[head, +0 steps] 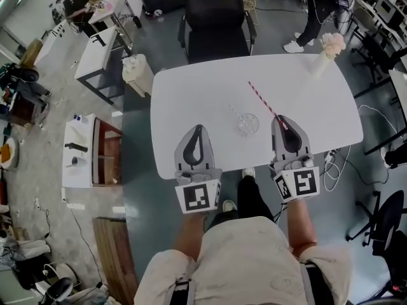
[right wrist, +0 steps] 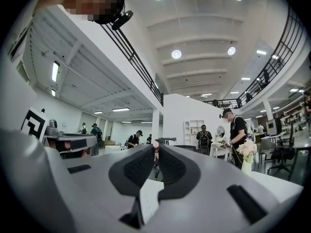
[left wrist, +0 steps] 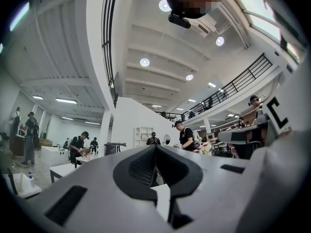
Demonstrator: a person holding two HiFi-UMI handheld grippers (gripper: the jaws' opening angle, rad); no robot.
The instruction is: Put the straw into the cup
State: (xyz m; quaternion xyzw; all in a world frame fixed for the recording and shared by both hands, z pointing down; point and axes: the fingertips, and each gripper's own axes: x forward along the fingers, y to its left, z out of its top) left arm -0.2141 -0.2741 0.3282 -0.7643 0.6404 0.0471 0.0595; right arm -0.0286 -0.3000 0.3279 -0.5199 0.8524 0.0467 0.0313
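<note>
A red-and-white striped straw slants over the white table, its near end pinched in my right gripper, which is shut on it. In the right gripper view the straw's end pokes up between the closed jaws of that gripper. A clear cup stands on the table just left of the right gripper, below the straw's near part. My left gripper hovers over the table's near edge, left of the cup, shut with nothing in it. In the left gripper view, its tips meet.
A white vase with pale flowers stands at the table's far right corner, also seen as a vase in the right gripper view. A black chair sits behind the table. People work at desks further off.
</note>
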